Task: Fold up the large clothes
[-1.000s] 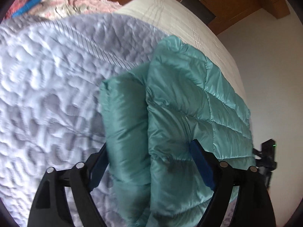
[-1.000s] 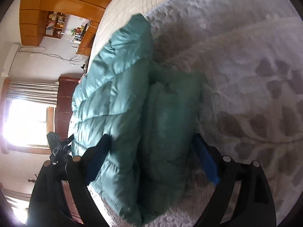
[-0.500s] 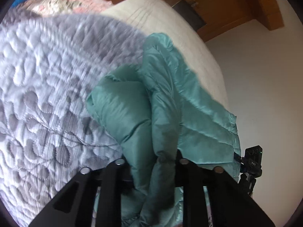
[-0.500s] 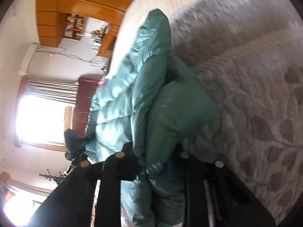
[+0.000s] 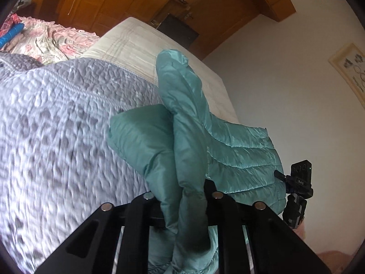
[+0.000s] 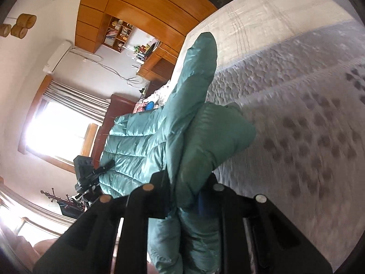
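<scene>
A teal quilted puffer jacket (image 5: 187,141) hangs lifted above the bed, bunched into thick folds. My left gripper (image 5: 182,196) is shut on one end of its edge, with fabric squeezed between the black fingers. In the right wrist view the same jacket (image 6: 182,137) rises from my right gripper (image 6: 184,189), which is shut on the other end of the edge. The jacket's far end still touches the bed. The other gripper shows small beyond the jacket in each view (image 5: 298,182) (image 6: 89,171).
The bed carries a grey quilted cover (image 5: 57,125) and a cream blanket (image 5: 141,45) at its far end. Pink floral bedding (image 5: 45,36) lies at the far left. Wooden wardrobes (image 6: 141,6) line the walls, and a bright window (image 6: 57,134) is behind.
Both grippers went from open around the jacket's edge to shut on it. Then both rose, pulling the jacket up off the bed into a hanging fold.
</scene>
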A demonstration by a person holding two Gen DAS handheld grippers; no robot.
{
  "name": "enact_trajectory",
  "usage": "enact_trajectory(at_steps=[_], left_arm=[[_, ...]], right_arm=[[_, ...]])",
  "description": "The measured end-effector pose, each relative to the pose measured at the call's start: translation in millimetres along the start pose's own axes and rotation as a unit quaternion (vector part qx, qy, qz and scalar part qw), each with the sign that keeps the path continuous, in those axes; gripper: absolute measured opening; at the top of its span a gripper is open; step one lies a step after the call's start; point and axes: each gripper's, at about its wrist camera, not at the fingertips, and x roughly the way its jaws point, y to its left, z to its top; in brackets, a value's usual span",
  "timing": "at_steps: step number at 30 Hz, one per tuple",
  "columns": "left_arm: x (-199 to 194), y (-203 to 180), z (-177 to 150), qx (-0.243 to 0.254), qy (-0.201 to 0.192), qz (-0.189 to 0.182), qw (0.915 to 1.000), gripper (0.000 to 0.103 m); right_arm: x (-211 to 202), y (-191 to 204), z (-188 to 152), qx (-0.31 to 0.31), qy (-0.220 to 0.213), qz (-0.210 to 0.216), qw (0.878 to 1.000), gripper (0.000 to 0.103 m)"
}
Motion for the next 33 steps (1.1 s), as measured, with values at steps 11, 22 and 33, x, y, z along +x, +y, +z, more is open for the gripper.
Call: enact_trajectory(at_steps=[11,22,33], left_arm=[[11.1,18.0,-99.2,-0.002,0.051,0.061,0.9968,0.017],[38.1,70.9,-150.6,-0.039,0.08,0.089,0.9921,0.031],[40.0,82.3,-165.7,-0.058,0.089,0.097,0.9896,0.052]], right_arm=[[5.1,-41.9,-92.7,0.057,0.041,-0.059,0.996,0.016],[41.7,-92.8,-136.4,0.102,0.067,-0.096,0.988,0.02],[46.9,-106.9,-143.5,0.123,0.068,-0.097,0.985,0.031]])
